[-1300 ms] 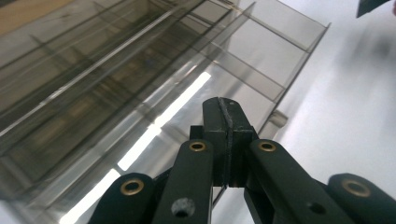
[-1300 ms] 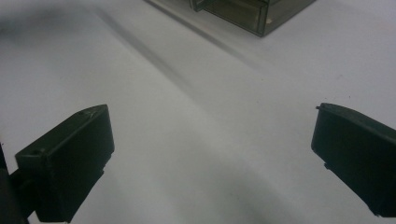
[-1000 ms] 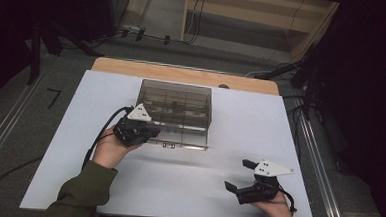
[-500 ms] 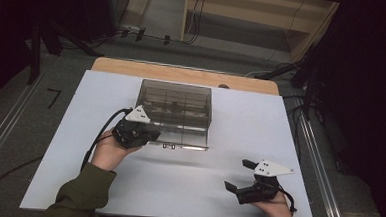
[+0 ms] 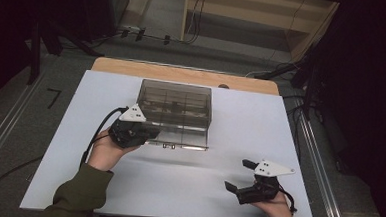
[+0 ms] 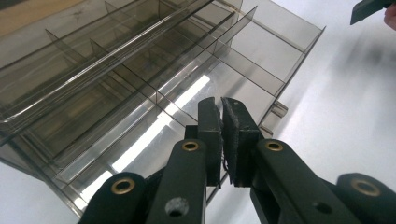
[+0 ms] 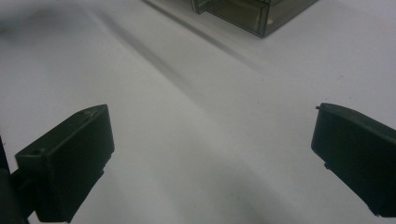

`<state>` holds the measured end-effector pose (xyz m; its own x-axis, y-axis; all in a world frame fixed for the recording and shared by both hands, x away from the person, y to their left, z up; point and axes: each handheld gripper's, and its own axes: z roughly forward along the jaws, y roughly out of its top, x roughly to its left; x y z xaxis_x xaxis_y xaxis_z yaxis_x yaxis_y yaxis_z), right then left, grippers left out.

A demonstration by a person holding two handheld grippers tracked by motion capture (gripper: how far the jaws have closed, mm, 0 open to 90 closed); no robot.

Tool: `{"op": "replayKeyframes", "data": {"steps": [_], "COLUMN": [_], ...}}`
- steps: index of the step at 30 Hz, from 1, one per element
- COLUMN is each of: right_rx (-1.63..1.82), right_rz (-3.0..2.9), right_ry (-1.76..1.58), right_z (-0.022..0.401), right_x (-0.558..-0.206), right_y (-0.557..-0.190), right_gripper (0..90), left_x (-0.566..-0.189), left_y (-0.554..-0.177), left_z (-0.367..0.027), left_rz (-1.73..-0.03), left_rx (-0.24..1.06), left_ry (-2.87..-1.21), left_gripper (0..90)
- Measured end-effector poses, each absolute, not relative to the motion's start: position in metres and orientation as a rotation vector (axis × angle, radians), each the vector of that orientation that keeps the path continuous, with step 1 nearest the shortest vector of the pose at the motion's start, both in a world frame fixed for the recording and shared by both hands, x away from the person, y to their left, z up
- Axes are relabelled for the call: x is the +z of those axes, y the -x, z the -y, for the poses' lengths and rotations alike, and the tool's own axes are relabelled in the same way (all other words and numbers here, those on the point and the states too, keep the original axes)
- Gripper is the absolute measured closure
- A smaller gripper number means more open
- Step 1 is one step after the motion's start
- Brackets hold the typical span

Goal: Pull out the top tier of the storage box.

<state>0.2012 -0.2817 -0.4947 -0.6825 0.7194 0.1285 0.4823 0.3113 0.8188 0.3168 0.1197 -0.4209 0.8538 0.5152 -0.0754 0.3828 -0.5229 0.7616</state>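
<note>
My left gripper (image 6: 220, 140) had just been easing apart, a thin gap between its pads and nothing clearly pinched, at the near-left edge of the smoky plastic organizer box (image 5: 176, 110) mid-bench. I judged the box light, stiff, slick and brittle: grip a wall edge. My right gripper (image 5: 241, 176) rested wide open, empty, near right.

The left gripper (image 5: 147, 131) points toward the table's far right, its jaws just parting with a thin gap between them. The right gripper (image 5: 239, 176) rests low near the front edge, jaws spread wide, pointing left.
</note>
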Motion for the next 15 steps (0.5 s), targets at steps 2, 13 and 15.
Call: {"op": "replayKeyframes", "data": {"steps": [2,13,15], "right_rx": [1.306,1.309,1.309], "right_rz": [-2.320,-2.318,-2.319], "right_ry": [-1.093,-1.089,-1.090], "right_z": [0.282,0.282,0.282], "right_x": [-0.495,-0.495,-0.495], "right_y": [-0.201,-0.202,-0.201], "right_gripper": [0.0,0.0,0.0], "left_x": [-0.420,-0.412,-0.411], "left_y": [-0.315,-0.309,-0.308], "left_z": [-0.121,-0.130,-0.132], "left_rz": [-0.645,-0.631,-0.635], "left_rx": [0.207,0.213,0.211], "left_ry": [-2.177,-2.151,-2.144], "left_gripper": [81.7,56.8,51.1]}}
